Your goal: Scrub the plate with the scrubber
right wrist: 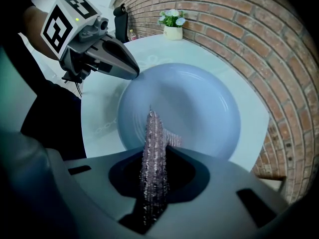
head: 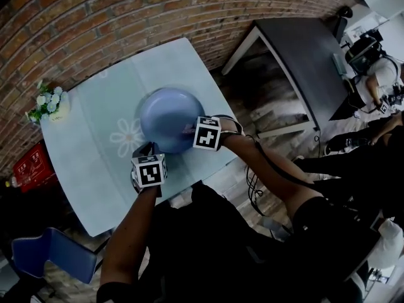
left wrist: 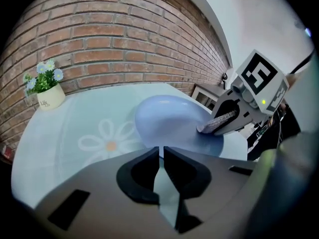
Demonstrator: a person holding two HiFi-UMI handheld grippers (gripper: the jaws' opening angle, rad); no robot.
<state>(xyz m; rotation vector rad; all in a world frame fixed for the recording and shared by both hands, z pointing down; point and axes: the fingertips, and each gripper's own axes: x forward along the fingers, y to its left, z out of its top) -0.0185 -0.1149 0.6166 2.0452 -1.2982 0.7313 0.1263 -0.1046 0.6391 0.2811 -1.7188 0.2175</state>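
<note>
Head view, looking steeply down: a round pale-blue plate (head: 169, 117) lies flat near the middle of a pale blue desk (head: 88, 169) printed with a white daisy. The left tongs (head: 144, 150) sit at the plate's near rim and the right tongs (head: 189, 130) reach onto its right side. Likely one steadies the plate while the other scrubs. A small white pot of pale flowers (head: 49, 103) stands at the desk's far corner by a red brick wall (head: 95, 17), well apart from the work. A dark table (head: 303, 55) stands beyond the desk and a blue chair (head: 57, 257) beside its near-left corner. Neither is in the way.

Left gripper view: the left tongs are closed to a thin slit with nothing clearly between them, their tips just at the plate's near edge. Whether they press on the rim cannot be told. Across the plate, the right tongs hold a silvery mesh scrubber (left wrist: 219, 121) against the plate's inner slope.

Right gripper view: the right tongs are clamped on the scrubber, which stands edge-on between the jaws and juts forward onto the plate's near wall. The hollow of the plate looks bare, with no dirt visible. The left tongs' dark tip meets the rim at upper left and is the only thing near the scrubbing path. A wide sweep that way could knock it.
</note>
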